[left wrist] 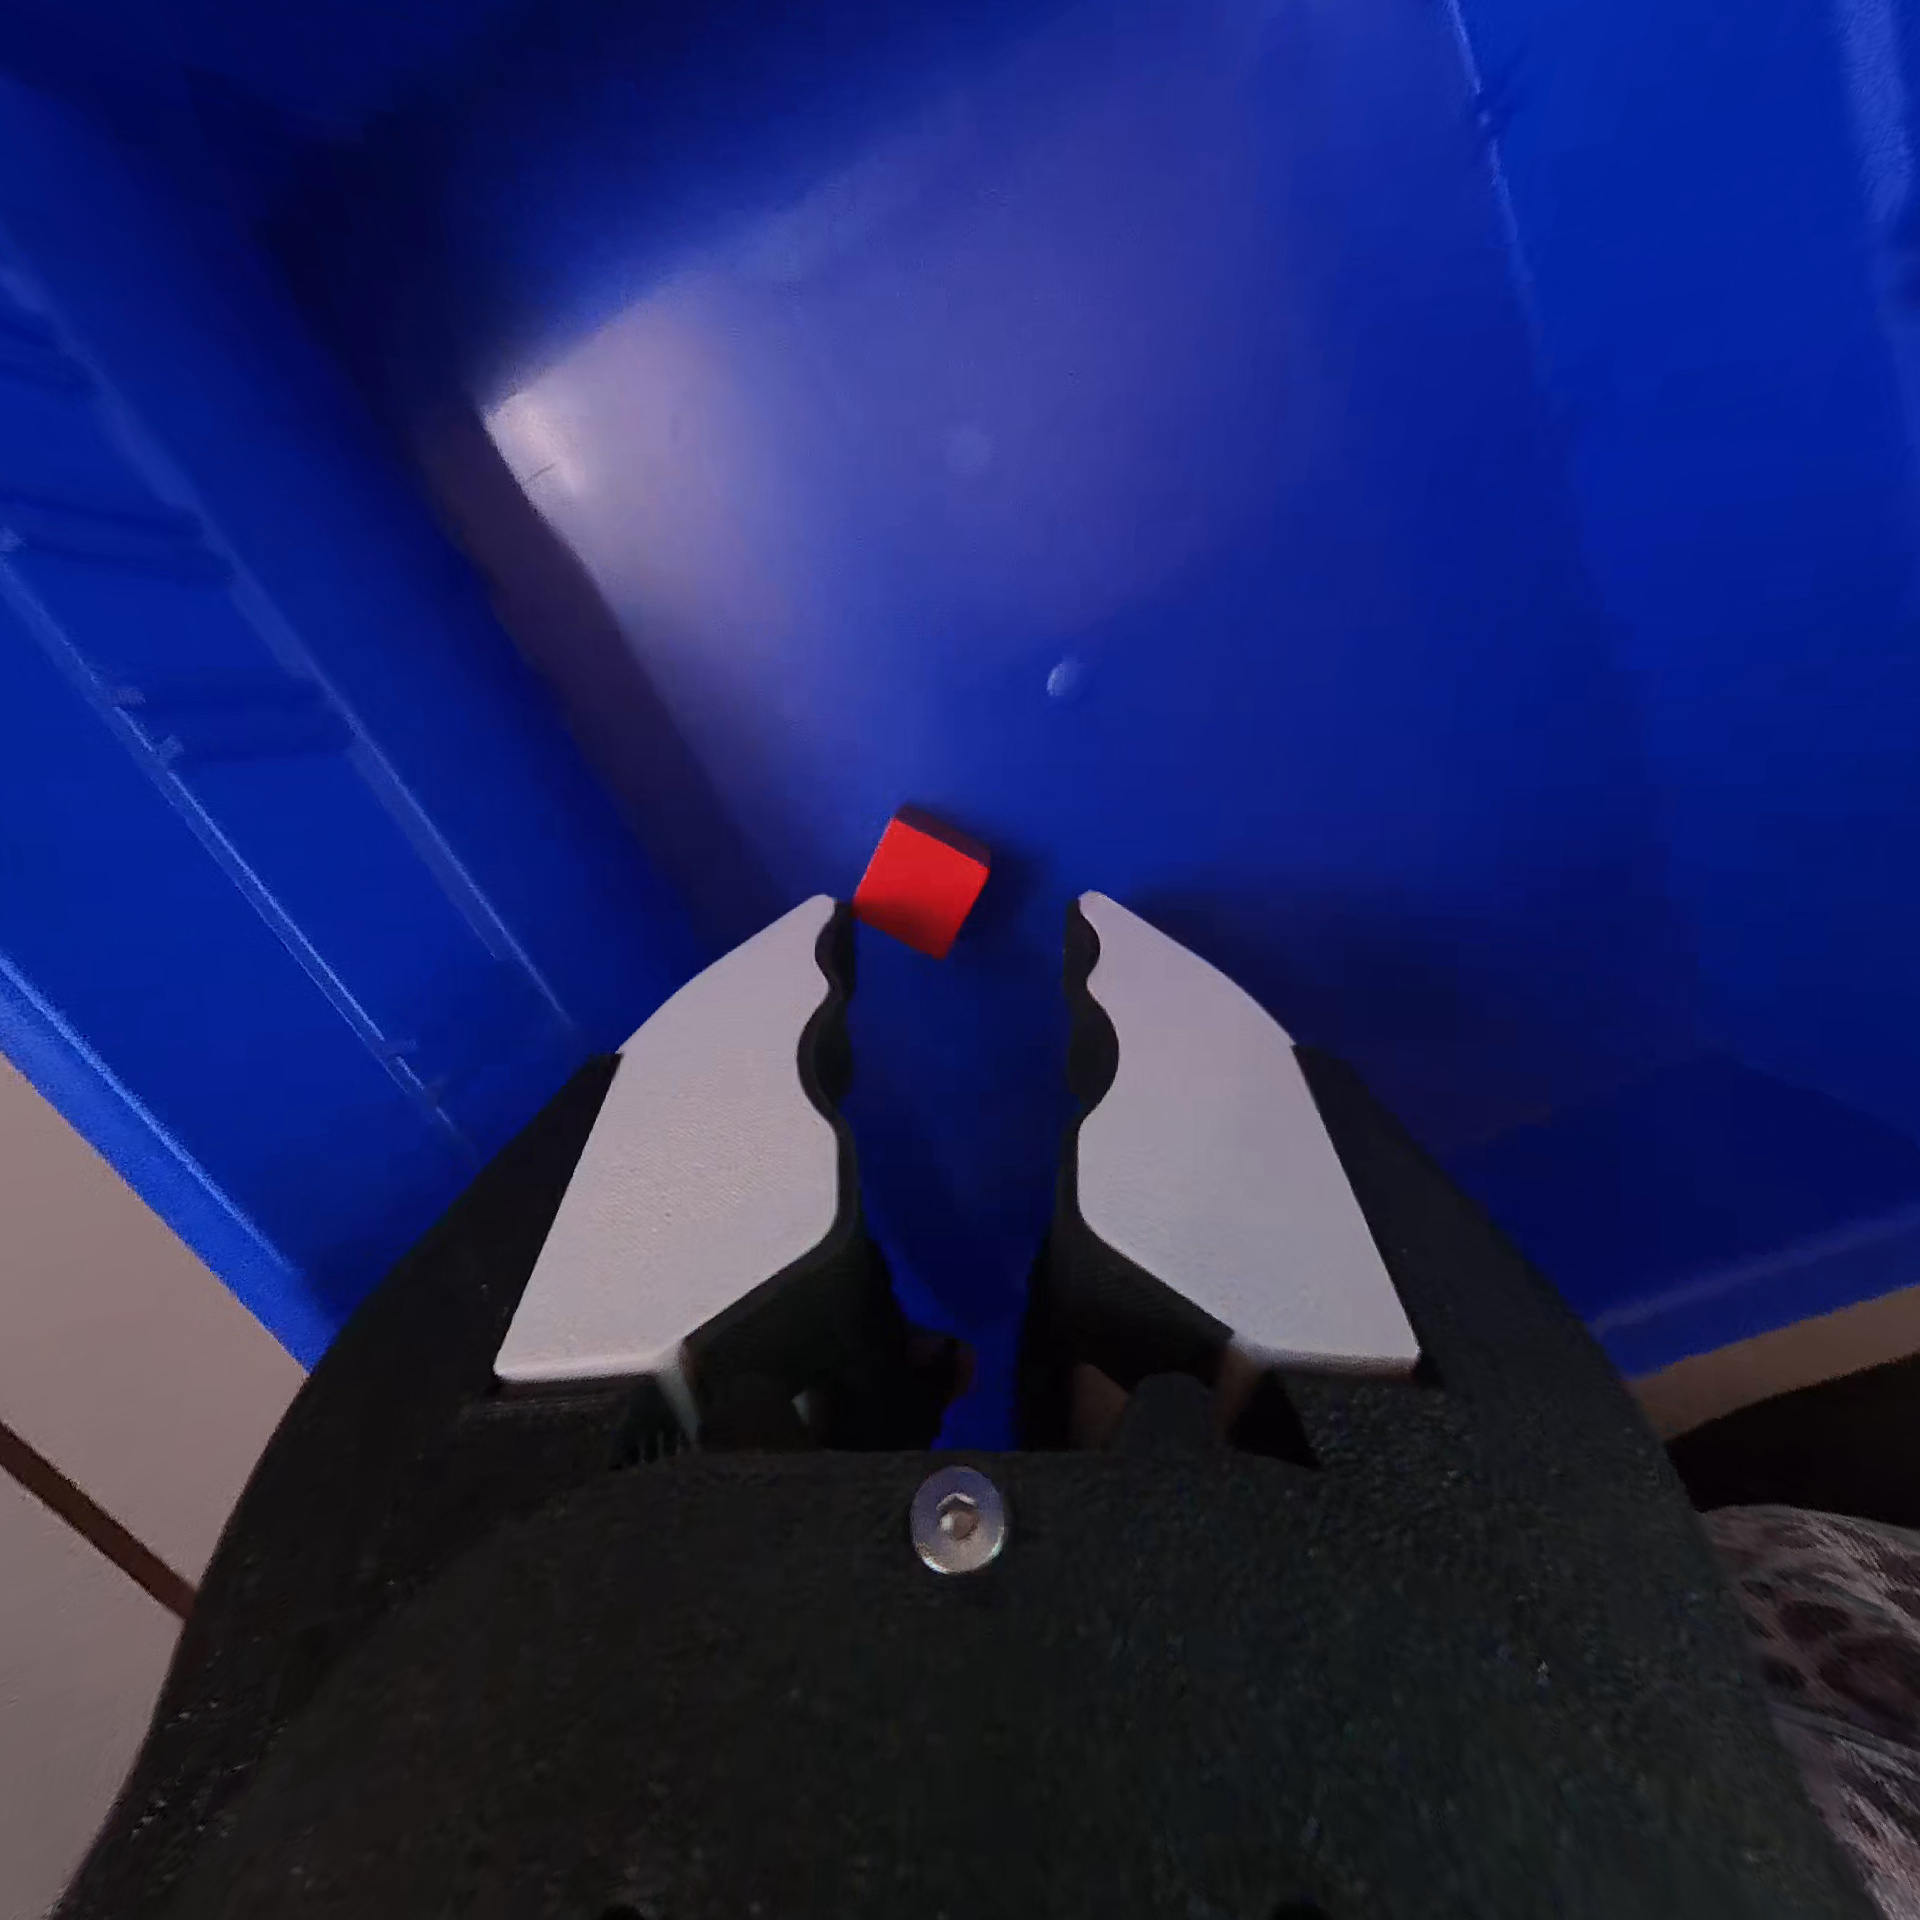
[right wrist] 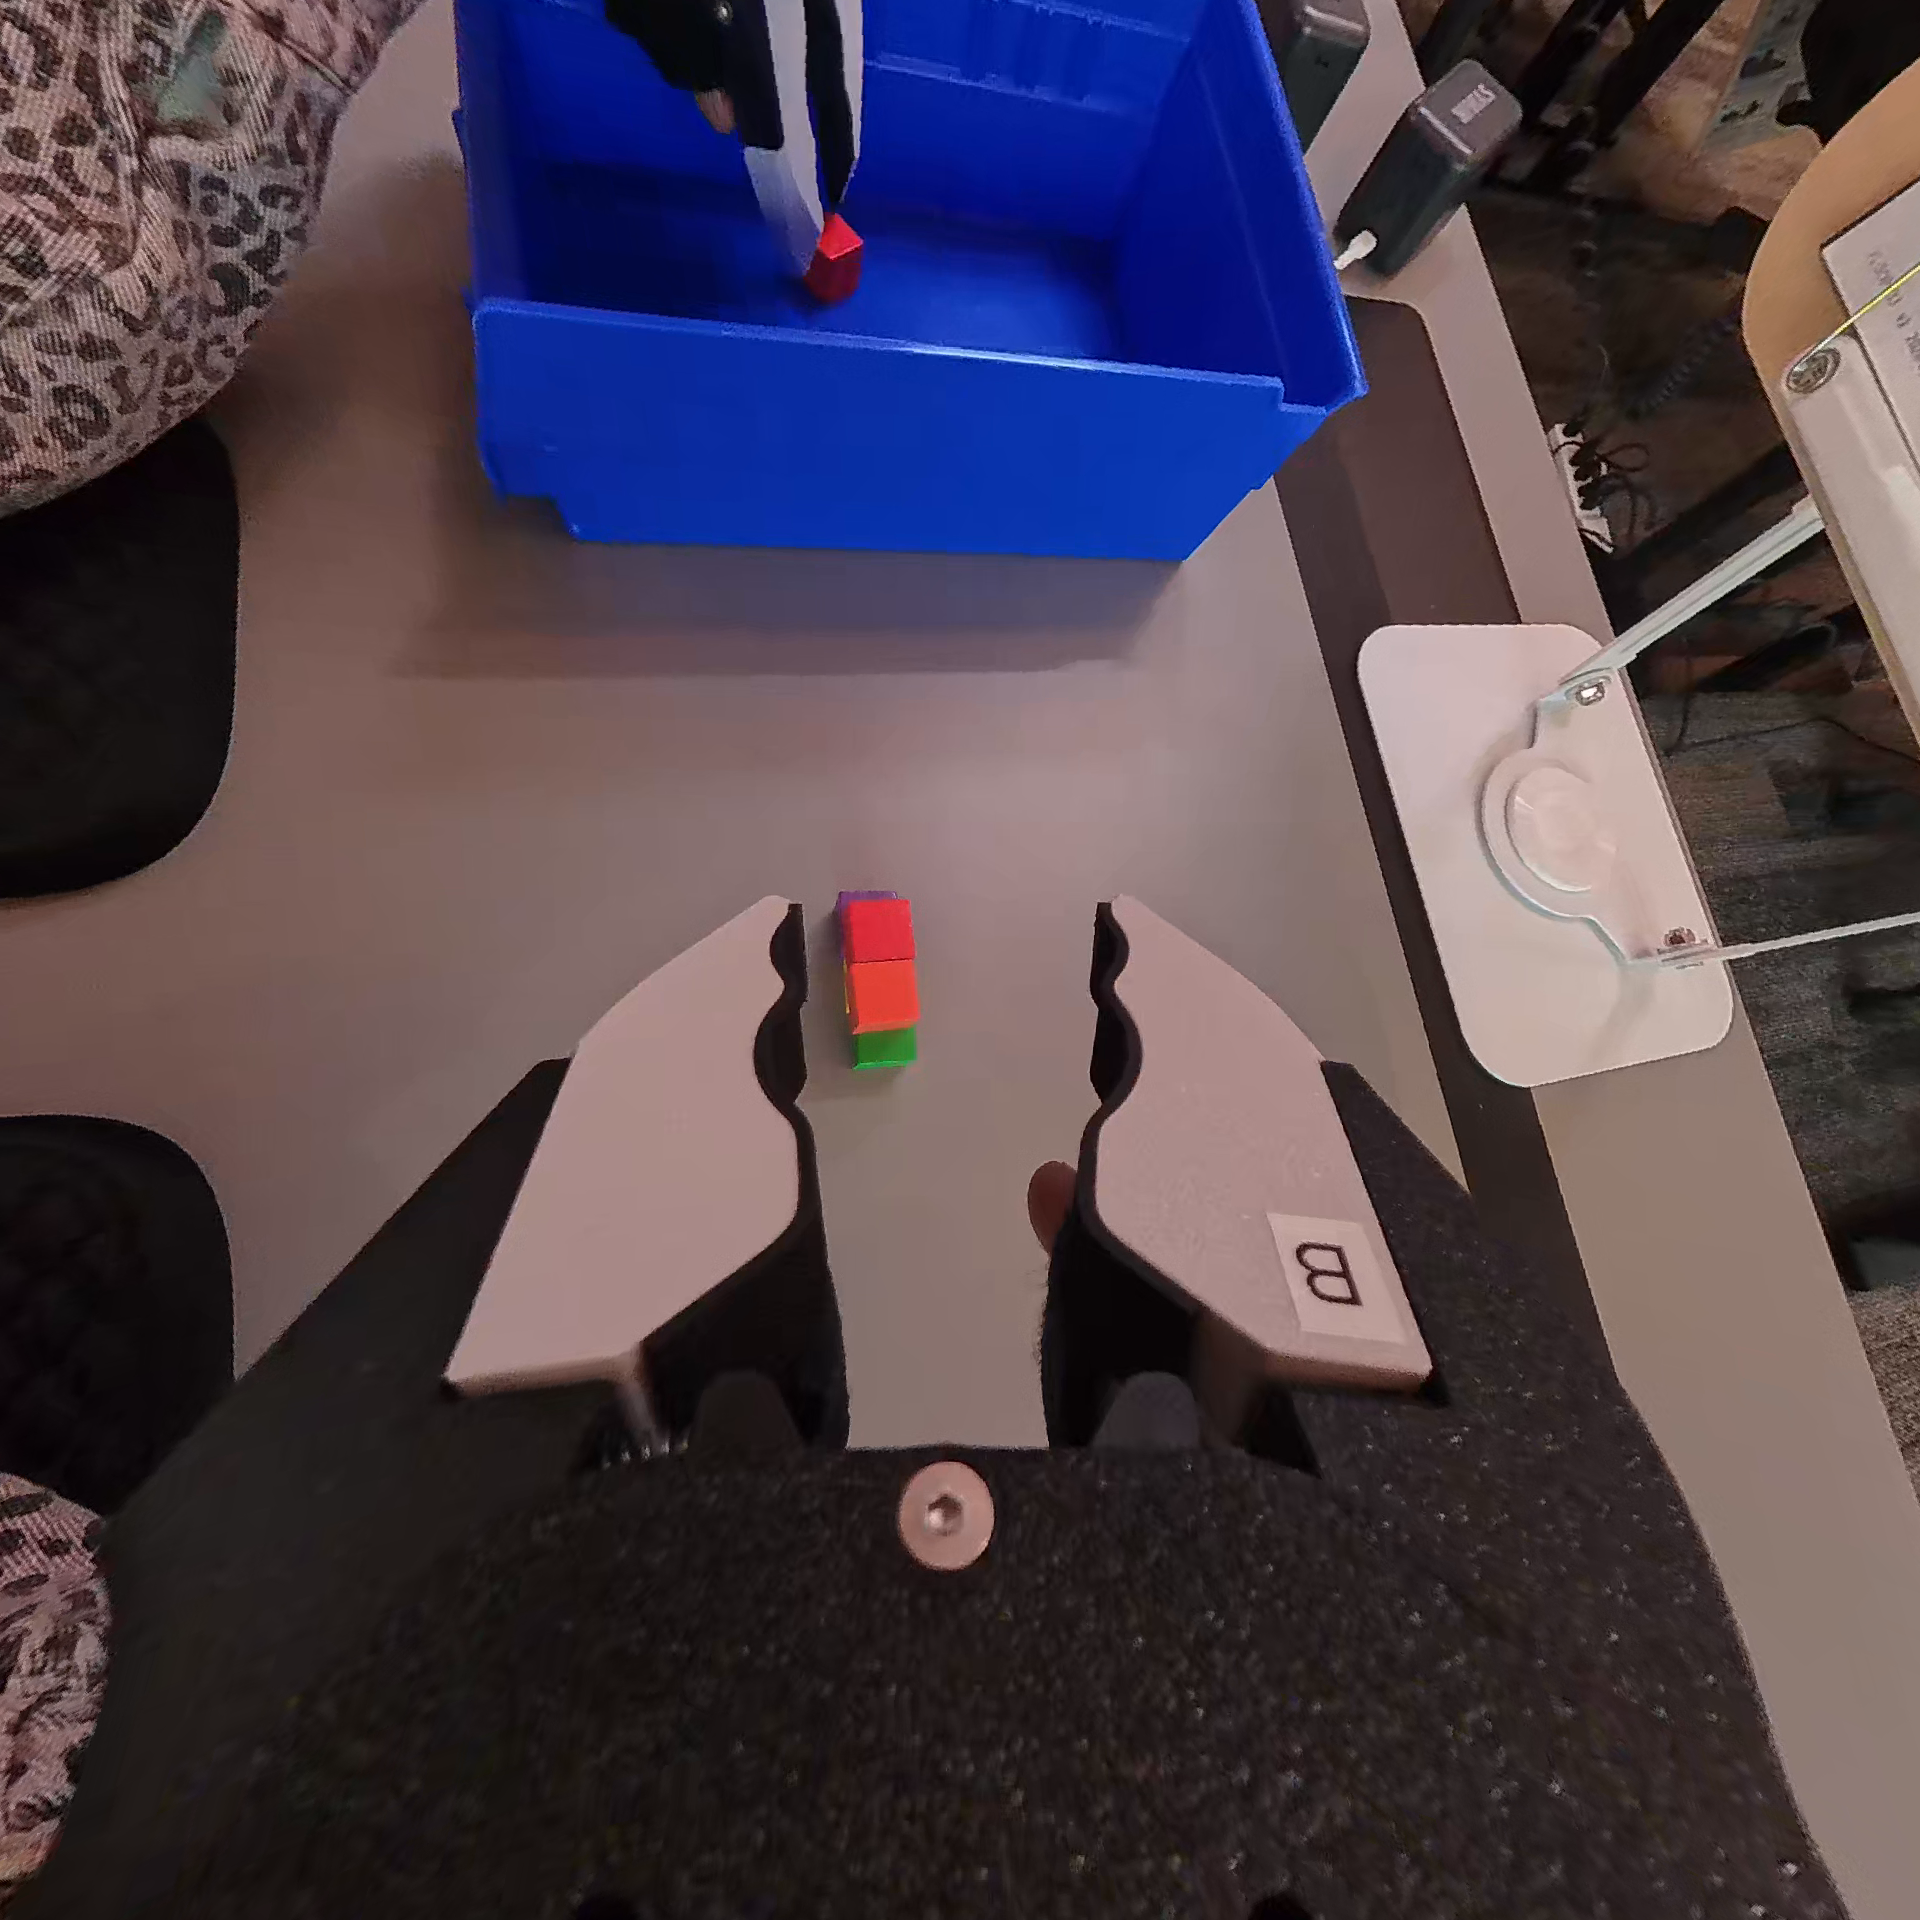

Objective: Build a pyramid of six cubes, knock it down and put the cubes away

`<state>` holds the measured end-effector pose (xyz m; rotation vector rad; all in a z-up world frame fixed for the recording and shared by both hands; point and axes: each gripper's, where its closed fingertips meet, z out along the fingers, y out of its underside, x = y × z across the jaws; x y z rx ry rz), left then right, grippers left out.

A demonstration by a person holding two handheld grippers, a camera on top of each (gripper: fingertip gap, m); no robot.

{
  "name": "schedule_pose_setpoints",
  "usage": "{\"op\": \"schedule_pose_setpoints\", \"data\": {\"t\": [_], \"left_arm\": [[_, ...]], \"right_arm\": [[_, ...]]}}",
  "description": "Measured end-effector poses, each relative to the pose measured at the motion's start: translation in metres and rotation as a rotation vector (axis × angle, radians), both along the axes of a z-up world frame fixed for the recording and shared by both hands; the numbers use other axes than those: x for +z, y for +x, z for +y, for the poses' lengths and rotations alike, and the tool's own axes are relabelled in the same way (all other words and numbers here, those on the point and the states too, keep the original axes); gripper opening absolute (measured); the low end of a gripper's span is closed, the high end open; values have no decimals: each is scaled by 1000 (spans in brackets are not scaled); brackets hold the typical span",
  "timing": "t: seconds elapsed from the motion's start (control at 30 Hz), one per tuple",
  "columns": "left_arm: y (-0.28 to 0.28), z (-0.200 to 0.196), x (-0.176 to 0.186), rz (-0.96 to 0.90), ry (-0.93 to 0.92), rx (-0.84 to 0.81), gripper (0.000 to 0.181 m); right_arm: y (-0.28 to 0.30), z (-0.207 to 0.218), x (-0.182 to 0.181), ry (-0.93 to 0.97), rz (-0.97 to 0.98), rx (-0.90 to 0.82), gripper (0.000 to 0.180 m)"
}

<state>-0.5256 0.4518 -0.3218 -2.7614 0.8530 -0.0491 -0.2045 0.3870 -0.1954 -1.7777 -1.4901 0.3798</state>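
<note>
a grey table (right wrist: pixel 623 748) with a dark strip along its 3 o'clock edge carries a blue bin (right wrist: pixel 883 436) at 12 o'clock, a small stack of coloured cubes (right wrist: pixel 879 982) near the middle, and a white plate with a clear bracket (right wrist: pixel 1538 842) at 3 o'clock.

A bin (right wrist: pixel 883 457) stands on the table (right wrist: pixel 520 790), with one cube (right wrist: pixel 836 260) inside it, just beside the left gripper (left wrist: pixel 956 914) tips. Nearer, a stack of cubes (right wrist: pixel 879 982) sits on the table between the right gripper (right wrist: pixel 948 935) fingers, touching neither. A flat plate (right wrist: pixel 1455 935) lies to the right.
</note>
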Motion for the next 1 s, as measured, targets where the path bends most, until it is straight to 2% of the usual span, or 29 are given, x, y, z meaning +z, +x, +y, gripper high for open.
{"op": "schedule_pose_setpoints", "data": {"t": [0.13,0.23,0.33,0.43,0.5,0.57,0.67,0.8,1.0], "left_arm": [[-2,6,-10,36,-25,39,39],[-2,3,-15,40,-58,39,22],[9,3,-4,-30,-23,2,22],[37,13,33,-219,144,-84,22],[68,17,73,-387,335,-240,22],[104,7,126,-592,570,-450,21],[145,-29,198,-861,857,-724,21],[181,-77,245,-1141,932,-959,21],[217,-107,266,-1382,862,-1095,21]], "right_arm": [[0,0,0,8,-2,1,52],[1,1,0,11,-3,-2,52],[0,1,1,18,-2,0,52],[-10,-2,6,30,38,36,51],[-26,-7,20,46,133,93,49],[-48,-10,45,86,303,146,44],[-77,-16,86,98,603,197,41],[-98,-21,113,82,847,224,38],[-104,-35,125,112,945,309,38]]}}
